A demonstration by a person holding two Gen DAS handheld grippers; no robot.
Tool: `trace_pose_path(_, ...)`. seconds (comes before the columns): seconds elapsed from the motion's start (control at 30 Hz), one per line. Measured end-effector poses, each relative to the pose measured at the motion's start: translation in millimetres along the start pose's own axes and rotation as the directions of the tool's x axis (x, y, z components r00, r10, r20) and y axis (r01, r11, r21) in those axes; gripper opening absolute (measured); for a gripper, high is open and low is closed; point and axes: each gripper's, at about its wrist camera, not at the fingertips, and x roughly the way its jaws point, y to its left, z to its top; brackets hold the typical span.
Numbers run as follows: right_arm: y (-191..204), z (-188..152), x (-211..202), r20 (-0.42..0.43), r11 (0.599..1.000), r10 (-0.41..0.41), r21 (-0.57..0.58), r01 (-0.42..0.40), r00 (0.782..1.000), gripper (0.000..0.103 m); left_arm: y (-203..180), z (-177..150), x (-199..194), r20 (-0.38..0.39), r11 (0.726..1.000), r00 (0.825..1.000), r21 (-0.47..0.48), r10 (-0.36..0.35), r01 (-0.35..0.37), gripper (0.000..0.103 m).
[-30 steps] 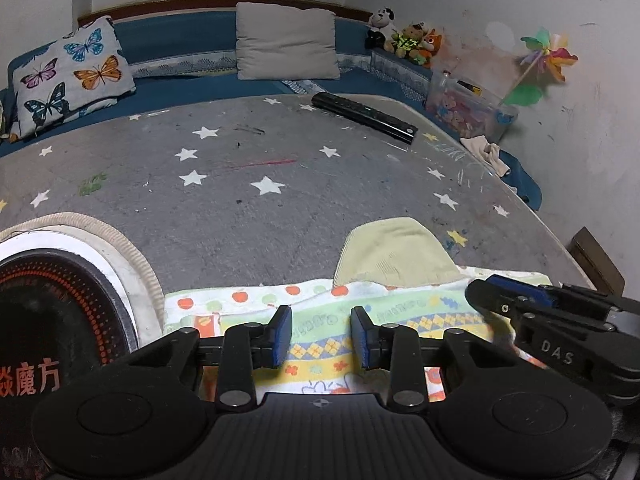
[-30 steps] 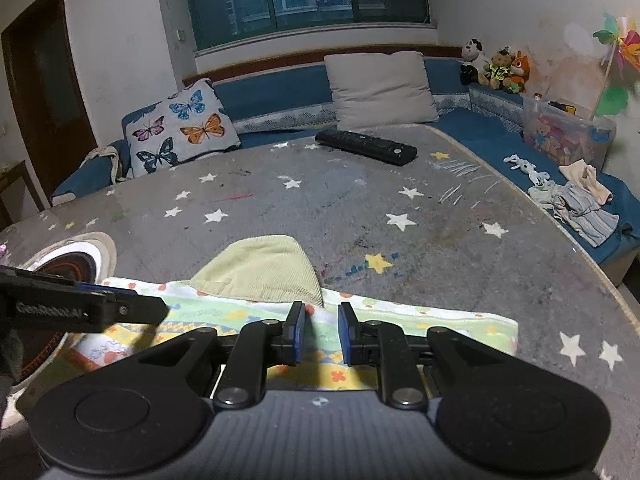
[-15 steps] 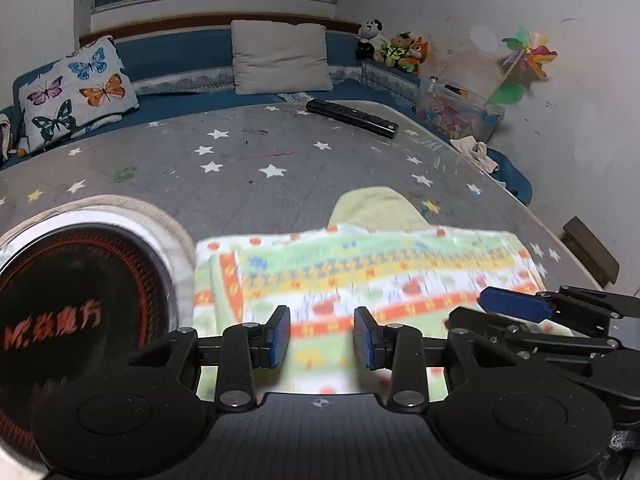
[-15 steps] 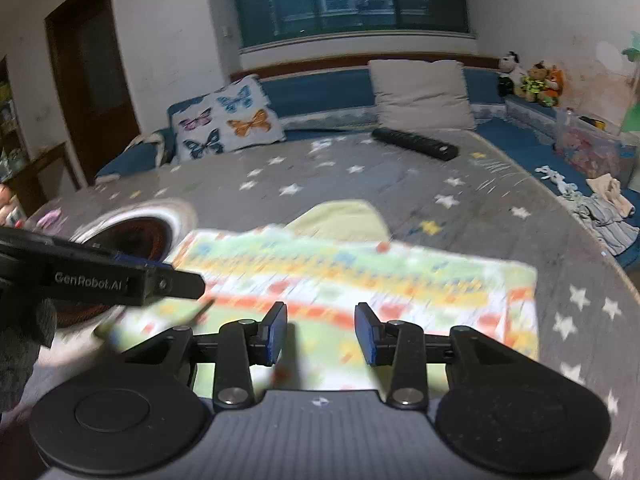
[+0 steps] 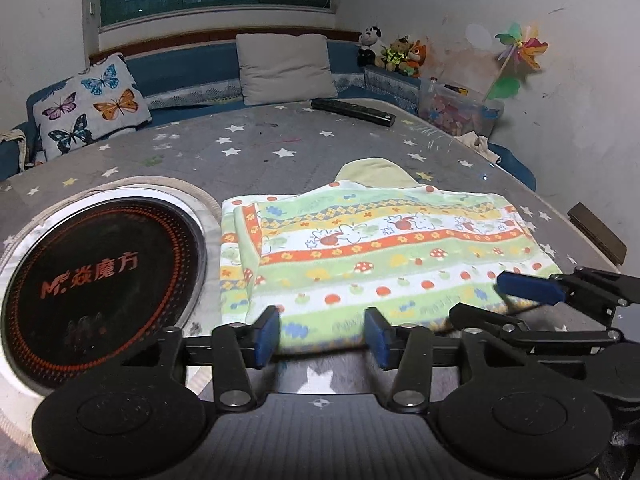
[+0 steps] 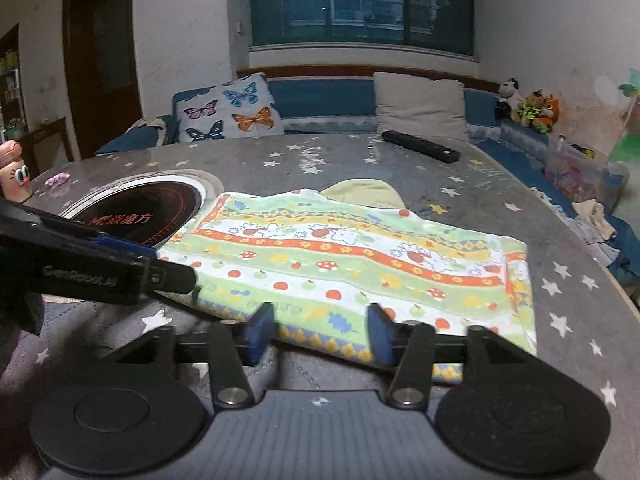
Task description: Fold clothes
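Both my tongs, L gripper (image 5: pixel 322 334) & R gripper (image 6: pixel 316 336), have just been opening, nothing pinched. Folded garment (image 5: pixel 384 248) lies flat on table (image 5: pixel 280 140) just ahead, long axis running L–R across me, near hem at both tips. Neither hand's nearer.

Folded garment (image 5: pixel 384 256) lies flat on table (image 5: pixel 248 160), centre of your left-wrist frame. Round cooktop (image 5: pixel 100 276) set into table just left of it. Second cloth (image 5: pixel 374 172) pokes out from behind garment's far edge. Remote (image 5: pixel 352 111) lies on far side of table, upper centre. Two cushions (image 5: pixel 286 68) stand behind table, on bench. Toy box (image 5: pixel 460 114) sits at upper right, plush toys (image 5: pixel 394 54) behind it.
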Motion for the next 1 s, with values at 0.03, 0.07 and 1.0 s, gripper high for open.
trace_pose_path(0.03,0,-2,-3,0.004,1.000,-0.010,0.009,0.010,1.000,0.056,0,-2,-3,0.004,1.000,1.000,-0.004,-0.001,0.001,0.058)
trace_pose_path(0.07,0,-2,-5,0.004,1.000,-0.013,0.016,0.013,1.000,0.056,1,-5,-6,0.007,1.000,1.000,-0.010,-0.002,0.002,0.060)
trace_pose_path(1.0,15,-38,-43,0.018,0.988,-0.114,0.107,0.111,0.993,0.103,-1,-61,-56,0.071,0.998,0.997,-0.047,0.038,-0.035,0.103)
